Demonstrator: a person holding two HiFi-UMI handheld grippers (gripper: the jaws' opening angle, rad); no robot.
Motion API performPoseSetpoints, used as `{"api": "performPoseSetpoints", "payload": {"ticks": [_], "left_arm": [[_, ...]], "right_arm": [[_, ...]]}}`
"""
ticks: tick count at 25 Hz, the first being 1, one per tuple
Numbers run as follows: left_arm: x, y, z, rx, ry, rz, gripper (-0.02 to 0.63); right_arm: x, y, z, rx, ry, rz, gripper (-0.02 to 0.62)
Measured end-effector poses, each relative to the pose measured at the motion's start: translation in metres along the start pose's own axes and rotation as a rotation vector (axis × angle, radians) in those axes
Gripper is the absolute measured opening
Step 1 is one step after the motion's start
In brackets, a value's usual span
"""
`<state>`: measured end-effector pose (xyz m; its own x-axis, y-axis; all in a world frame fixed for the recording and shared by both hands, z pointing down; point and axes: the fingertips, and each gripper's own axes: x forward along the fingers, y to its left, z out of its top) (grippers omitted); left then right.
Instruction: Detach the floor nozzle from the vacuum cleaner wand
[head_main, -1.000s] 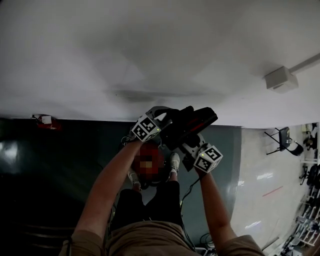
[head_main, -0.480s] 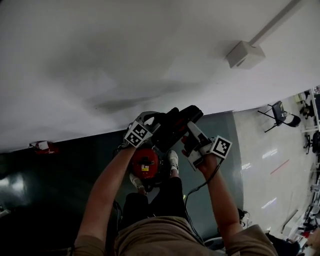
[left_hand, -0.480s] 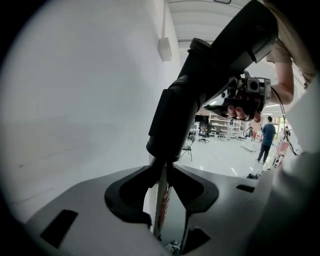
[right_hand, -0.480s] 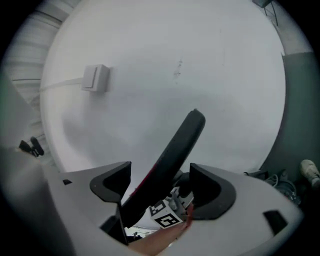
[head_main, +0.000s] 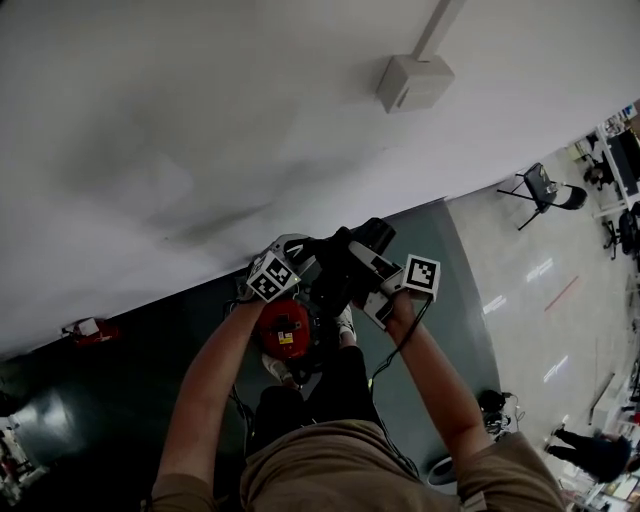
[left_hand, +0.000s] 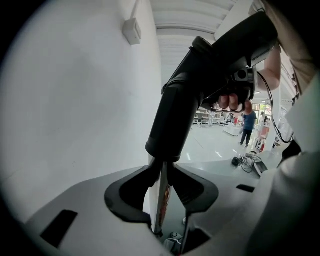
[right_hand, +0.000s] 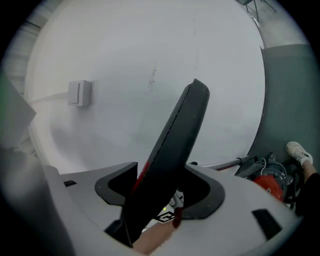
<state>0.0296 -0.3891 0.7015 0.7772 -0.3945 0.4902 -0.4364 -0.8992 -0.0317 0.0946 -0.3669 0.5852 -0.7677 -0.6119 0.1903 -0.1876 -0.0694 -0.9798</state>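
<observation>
Two rigid parts, I judge: left fingers clamp the slim wand; right fingers, just closing, grip the smooth, slip-prone floor nozzle.

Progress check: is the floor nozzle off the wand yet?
Done: both tongs are clamped on. The left tongs hold the thin silver metal wand; the right tongs, jaws just closing, grip the flat black plastic floor nozzle. In hand: the two parts are held up for pulling apart. Left: the nozzle's black neck sits over the wand's end, so the joint looks unseparated.
</observation>
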Motion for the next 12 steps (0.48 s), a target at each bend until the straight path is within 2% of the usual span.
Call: {"api": "performPoseSetpoints", "payload": {"ticks": [3,5,7,9,12], "left_arm": [[0.006,-0.013,0.002,0.026,0.001,-0.021,0.155],[0.01,-0.021,0.003,0.041,-0.005,-0.027,0.155],[0.014,-0.018,0.011,0.032,-0.014,0.004,0.155],[0.017,0.002,0.023,-0.006,-0.02,0.059,0.155],[0.009,0.022,0.009,-0.028,-0.011,0.093,0.154]], "right_arm": [[-0.012,-0.006,0.0,0.01,0.023,-0.015,0.268],[-0.019,-0.002,-0.003,-0.021,0.046,-0.023,0.259],[-0.029,0.033,0.001,-0.061,0.071,0.052,0.24],[-0.044,0.091,0.022,-0.119,0.077,0.144,0.224],[-0.052,0.136,0.043,-0.294,0.063,0.114,0.223]]}}
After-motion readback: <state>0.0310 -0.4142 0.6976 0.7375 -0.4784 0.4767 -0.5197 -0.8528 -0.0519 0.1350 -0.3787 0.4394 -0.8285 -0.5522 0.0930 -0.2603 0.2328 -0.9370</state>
